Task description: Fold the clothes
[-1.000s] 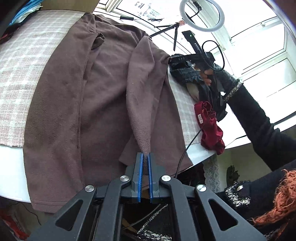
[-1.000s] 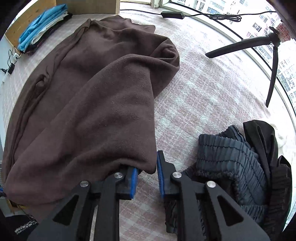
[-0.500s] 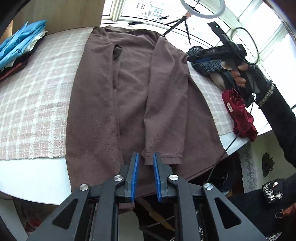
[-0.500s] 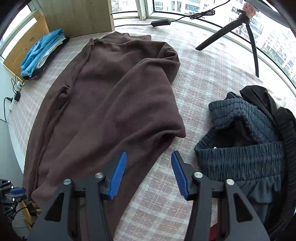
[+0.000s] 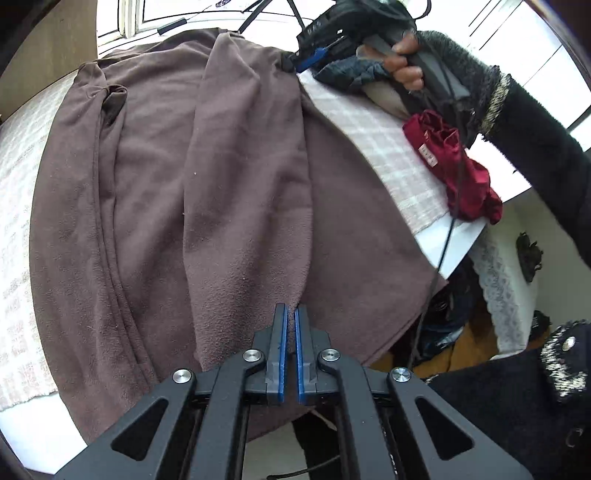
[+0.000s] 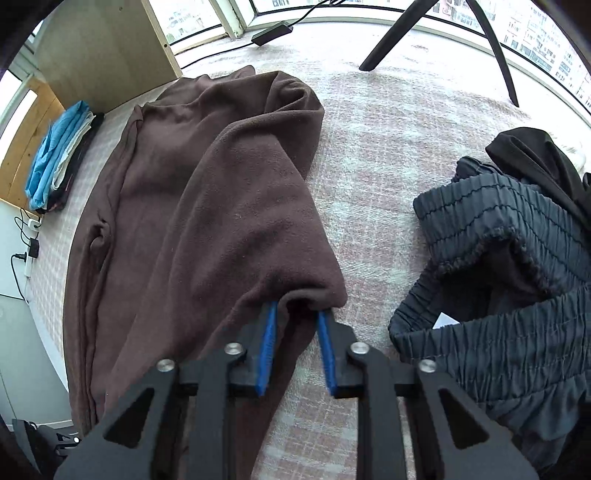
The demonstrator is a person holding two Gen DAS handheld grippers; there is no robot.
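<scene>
A brown fleece garment (image 5: 147, 184) lies lengthwise on the checked tablecloth (image 6: 388, 147), one long part folded over its middle. My left gripper (image 5: 290, 308) is at the near end of that folded part, its jaws closing on the fabric's right edge, which sits pinched between the blue pads. At the far end, my right gripper (image 6: 297, 308) is closing on a bunched fold of the same garment (image 6: 221, 203); cloth fills the gap between its pads. In the left wrist view the right gripper (image 5: 293, 64) touches the garment's far right corner, held by a hand (image 5: 406, 62).
A grey pleated garment (image 6: 498, 240) and a black one (image 6: 535, 158) lie right of the brown one. A red cloth (image 5: 454, 170) sits by the table edge (image 5: 461, 240) with a cable (image 5: 443, 251) hanging over it. Folded blue clothes (image 6: 59, 158) and tripod legs (image 6: 406, 33) stand further off.
Both grippers opened and let go of the brown fabric half a second ago. Each has closed again on a new spot, the left on the folded part's right edge, the right on a bunched fold.
</scene>
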